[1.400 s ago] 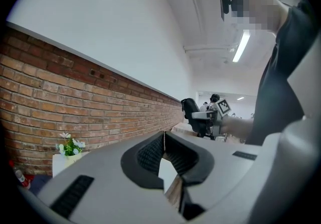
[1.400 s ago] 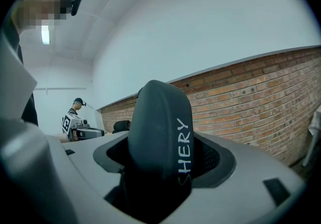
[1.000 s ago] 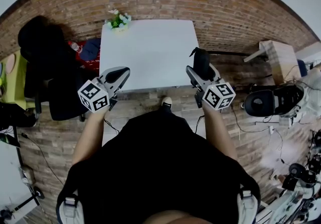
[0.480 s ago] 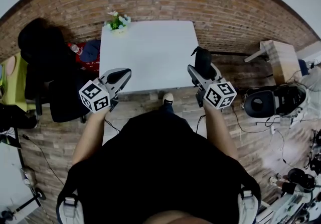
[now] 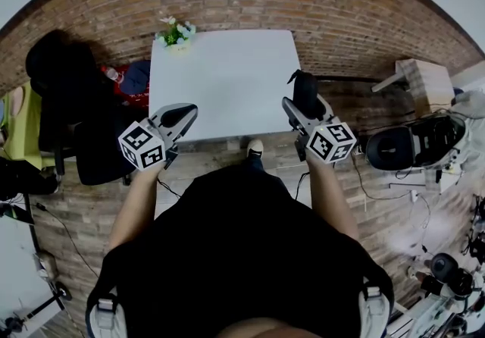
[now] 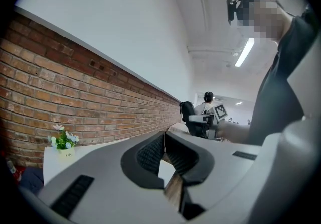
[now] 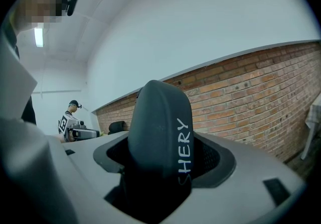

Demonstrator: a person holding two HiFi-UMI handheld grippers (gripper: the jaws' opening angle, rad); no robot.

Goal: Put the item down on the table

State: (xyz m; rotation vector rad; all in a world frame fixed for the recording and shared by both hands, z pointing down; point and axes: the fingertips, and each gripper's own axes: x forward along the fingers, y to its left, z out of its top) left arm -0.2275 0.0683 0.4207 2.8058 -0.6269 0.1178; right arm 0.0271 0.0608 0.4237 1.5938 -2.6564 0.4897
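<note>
A black rounded case (image 5: pixel 305 89) with white lettering "SHERY" (image 7: pixel 161 132) stands upright between the jaws of my right gripper (image 5: pixel 301 103), which is shut on it (image 7: pixel 165 153). In the head view it hangs in the air at the right front corner of the white table (image 5: pixel 227 79), just off its edge. My left gripper (image 5: pixel 180 113) hovers over the table's left front corner. Its jaws meet at the tips with nothing between them (image 6: pixel 163 140).
A small pot of flowers (image 5: pixel 178 32) (image 6: pixel 63 142) stands on the table's far left corner. A black chair (image 5: pixel 68 94) with clothes is to the left. A wooden box (image 5: pixel 420 86) and a black-and-white machine (image 5: pixel 413 147) are to the right. Another person (image 6: pixel 208 112) stands farther off.
Both grippers stay almost where they were, the case still held. The machine on the floor at the right has shifted a little.
</note>
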